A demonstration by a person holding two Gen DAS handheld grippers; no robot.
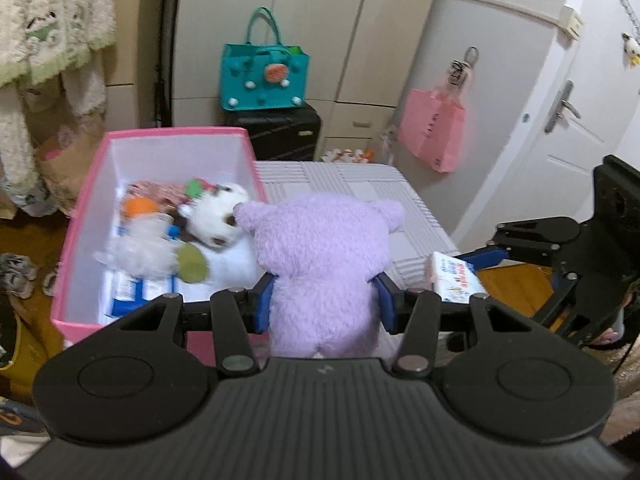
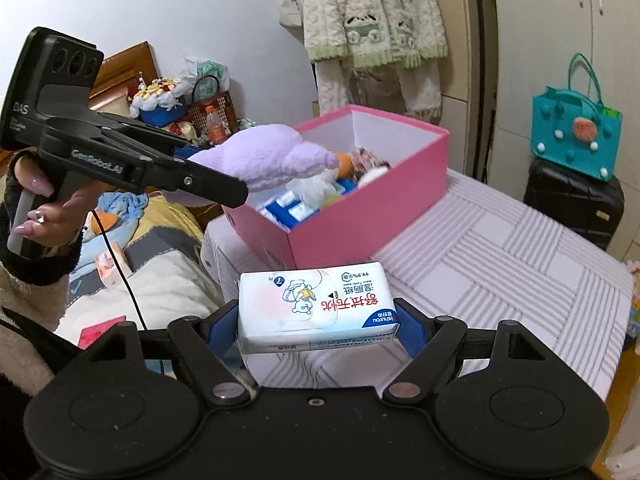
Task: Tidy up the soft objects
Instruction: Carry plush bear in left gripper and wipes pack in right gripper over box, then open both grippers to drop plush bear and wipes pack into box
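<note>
Purple plush bear (image 1: 320, 264) sits pinched between the blue pads (image 1: 264, 300) of the left claw (image 1: 326, 300), its head forward and one ear touching the near right rim of the pink box (image 1: 86, 200); seen from the right wrist, the bear (image 2: 264, 156) hangs above the box's open near corner, clear of the counter (image 2: 500, 264). Inside the pink box (image 2: 360, 216) lie other soft things: a white plush animal with brown patches (image 1: 218, 216), a fluffy white toy with an orange part (image 1: 140, 236), a green round piece (image 1: 192, 264), and blue-and-white packets (image 1: 132, 288) along the bottom; they overlap, and motion blur hides finer detail.

The right claw (image 2: 318, 324) is closed on a white pack of wet tissues (image 2: 316, 304), gripped at its two short ends by the blue pads (image 2: 412, 328), held level above the striped counter just in front of the box; in the left wrist view the same pack (image 1: 456, 276) shows to the right of the bear, with the right claw (image 1: 480, 258) around it.

The box stands on the counter's left part; behind the counter a teal handbag (image 1: 264, 76) rests on a black suitcase (image 1: 280, 132), a pink bag (image 1: 434, 132) hangs by the white door (image 1: 568, 128), and fleece garments (image 2: 372, 20) hang on the wall; a bed with patterned covers (image 2: 160, 248) lies to the left.
</note>
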